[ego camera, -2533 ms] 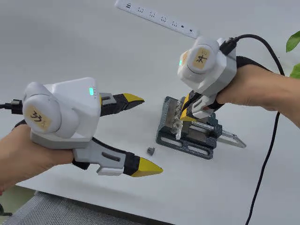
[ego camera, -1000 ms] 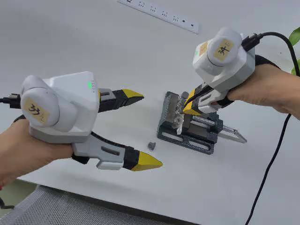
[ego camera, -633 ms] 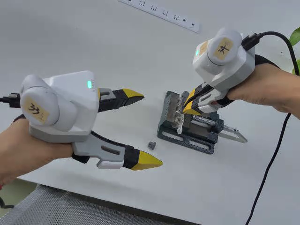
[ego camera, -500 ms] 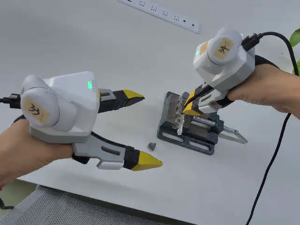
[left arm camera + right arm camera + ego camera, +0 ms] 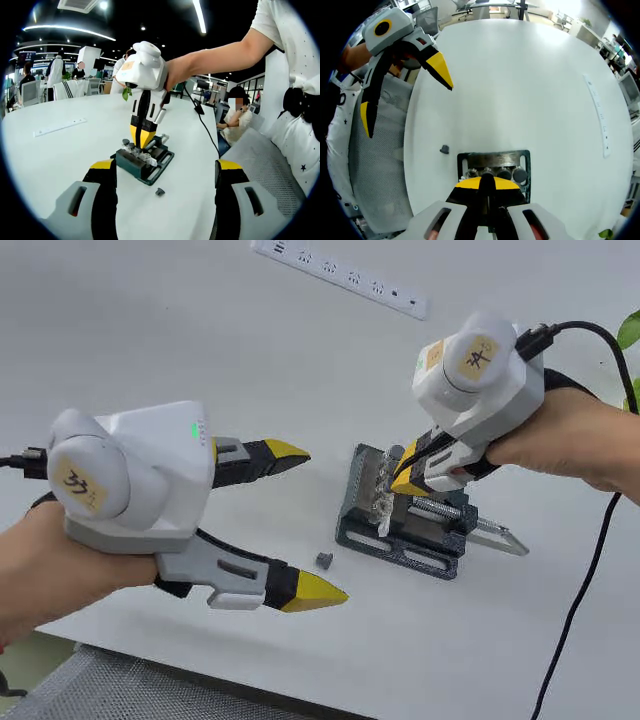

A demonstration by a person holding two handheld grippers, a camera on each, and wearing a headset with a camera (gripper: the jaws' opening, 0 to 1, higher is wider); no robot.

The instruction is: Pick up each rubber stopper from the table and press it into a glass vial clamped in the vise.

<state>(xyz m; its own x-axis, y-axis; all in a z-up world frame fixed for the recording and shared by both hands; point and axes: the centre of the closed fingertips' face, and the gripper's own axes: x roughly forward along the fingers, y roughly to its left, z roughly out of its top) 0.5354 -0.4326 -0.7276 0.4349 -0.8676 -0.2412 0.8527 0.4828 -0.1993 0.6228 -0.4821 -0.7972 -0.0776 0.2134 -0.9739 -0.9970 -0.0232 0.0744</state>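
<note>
A small grey rubber stopper [image 5: 323, 560] lies on the white table in front of the dark vise [image 5: 358, 530]. The vise clamps a row of glass vials [image 5: 384, 502]. My right gripper [image 5: 399, 486] hangs just above the vials with its yellow tips shut and nothing visible between them. In the right gripper view its tips [image 5: 487, 183] sit over the vials [image 5: 489, 174], and one vial carries a dark stopper [image 5: 520, 175]. My left gripper [image 5: 300, 522] is open to the left of the vise, with the loose stopper [image 5: 159, 191] ahead of its jaws.
A white power strip [image 5: 340, 275] lies at the far side of the table. A black cable [image 5: 580, 590] trails off the right gripper. Green leaves [image 5: 628, 330] show at the right edge. Grey mesh [image 5: 90, 690] sits below the table's near edge.
The right gripper has risen a little off the vials and stays shut. The left gripper remains open in much the same place.
</note>
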